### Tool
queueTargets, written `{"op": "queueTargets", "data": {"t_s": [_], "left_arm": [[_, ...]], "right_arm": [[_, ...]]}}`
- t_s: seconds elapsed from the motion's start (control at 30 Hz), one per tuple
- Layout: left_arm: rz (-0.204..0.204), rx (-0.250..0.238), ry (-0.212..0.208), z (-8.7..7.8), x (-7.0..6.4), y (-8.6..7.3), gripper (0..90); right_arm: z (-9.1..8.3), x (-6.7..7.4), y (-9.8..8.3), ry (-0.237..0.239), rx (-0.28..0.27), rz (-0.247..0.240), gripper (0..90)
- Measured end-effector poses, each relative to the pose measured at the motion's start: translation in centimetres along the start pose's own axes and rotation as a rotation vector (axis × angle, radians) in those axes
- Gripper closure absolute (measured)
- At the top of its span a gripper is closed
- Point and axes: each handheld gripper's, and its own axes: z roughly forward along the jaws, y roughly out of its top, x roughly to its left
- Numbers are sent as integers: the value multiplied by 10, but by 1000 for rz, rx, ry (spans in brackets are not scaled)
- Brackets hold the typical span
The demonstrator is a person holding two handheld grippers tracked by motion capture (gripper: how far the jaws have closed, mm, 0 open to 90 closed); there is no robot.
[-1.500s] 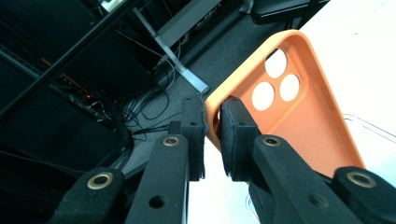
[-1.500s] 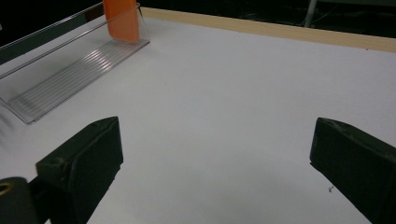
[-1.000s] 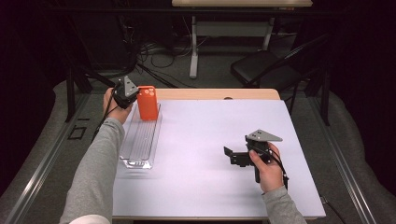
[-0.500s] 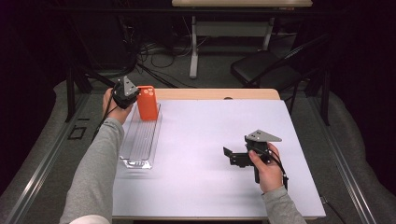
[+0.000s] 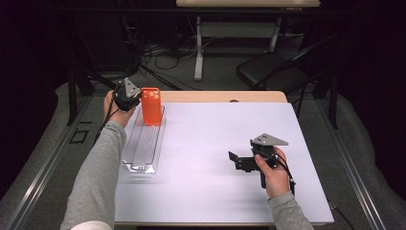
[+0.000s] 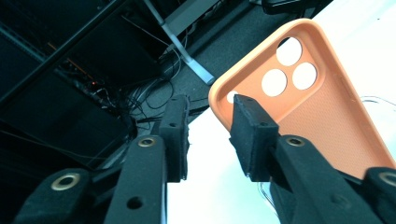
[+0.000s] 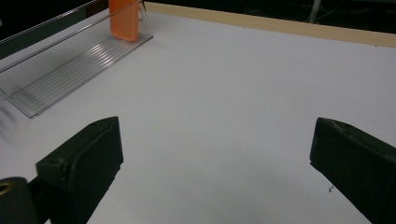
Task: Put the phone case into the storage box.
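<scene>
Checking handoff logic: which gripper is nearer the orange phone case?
Left. The left gripper, jaws just opening with nothing between them, sits right beside the orange phone case standing in the clear tray. The right gripper hovers open far across the table.

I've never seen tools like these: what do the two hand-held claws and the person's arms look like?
Each claw, left and right, is black with two padded jaws, brass-coloured rivets, a grey three-cornered plate on top and a thin black trailing cable. The person wears long grey sleeves.

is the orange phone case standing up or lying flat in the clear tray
Standing up. The orange phone case rises on its short edge at the far end of the clear tray, camera holes at the top; the right gripper view shows it upright too.
</scene>
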Motion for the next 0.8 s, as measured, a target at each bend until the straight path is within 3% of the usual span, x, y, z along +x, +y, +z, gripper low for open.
{"op": "queueTargets", "data": {"t_s": [0.23, 0.33, 0.57, 0.8], "left_arm": [[-53, 17, -17, -1, 1, 0, 560], [-105, 31, -38, -1, 3, -2, 514], [-195, 74, -50, -5, 7, -2, 486], [-261, 86, -80, -15, 7, 3, 463]], "right_arm": [[0, 1, 0, 2, 4, -2, 22], [1, 1, 0, 3, 2, -4, 22], [0, 0, -1, 0, 6, 4, 22], [0, 1, -1, 1, 5, 2, 22]]}}
